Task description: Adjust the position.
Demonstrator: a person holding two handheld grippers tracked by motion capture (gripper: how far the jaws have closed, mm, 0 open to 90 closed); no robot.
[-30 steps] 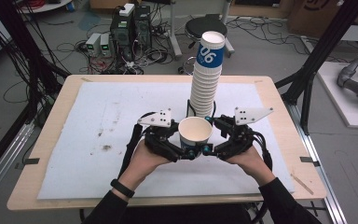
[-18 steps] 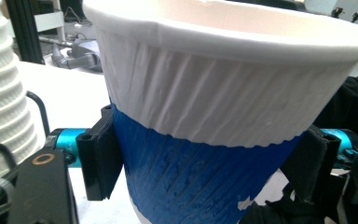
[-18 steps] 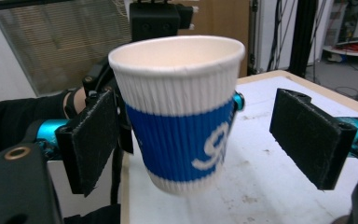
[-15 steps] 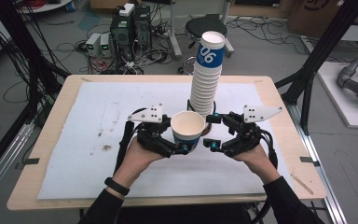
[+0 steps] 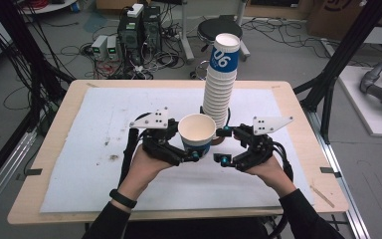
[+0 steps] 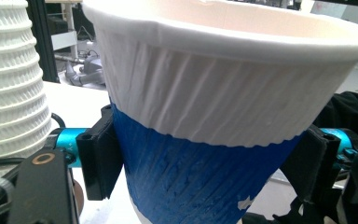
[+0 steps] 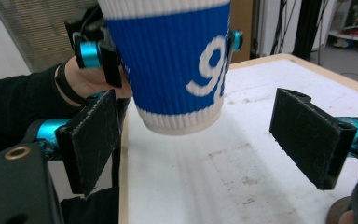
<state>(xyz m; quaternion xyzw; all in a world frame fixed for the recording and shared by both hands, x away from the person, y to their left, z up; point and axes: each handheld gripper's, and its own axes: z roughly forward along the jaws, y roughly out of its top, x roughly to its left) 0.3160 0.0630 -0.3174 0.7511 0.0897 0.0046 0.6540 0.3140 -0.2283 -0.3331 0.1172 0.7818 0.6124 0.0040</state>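
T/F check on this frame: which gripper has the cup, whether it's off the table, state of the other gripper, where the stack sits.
1. The left gripper is shut on the paper cup. True.
2. The right gripper also clamps the cup. False: its jaws stand open, apart from the cup.
3. The cup is held clear of the table. True: the right gripper view shows its base above the surface.
4. The cup stack lies toppled. False: it stands upright behind the held cup.
5. The held cup is upside down. False: its mouth faces up.
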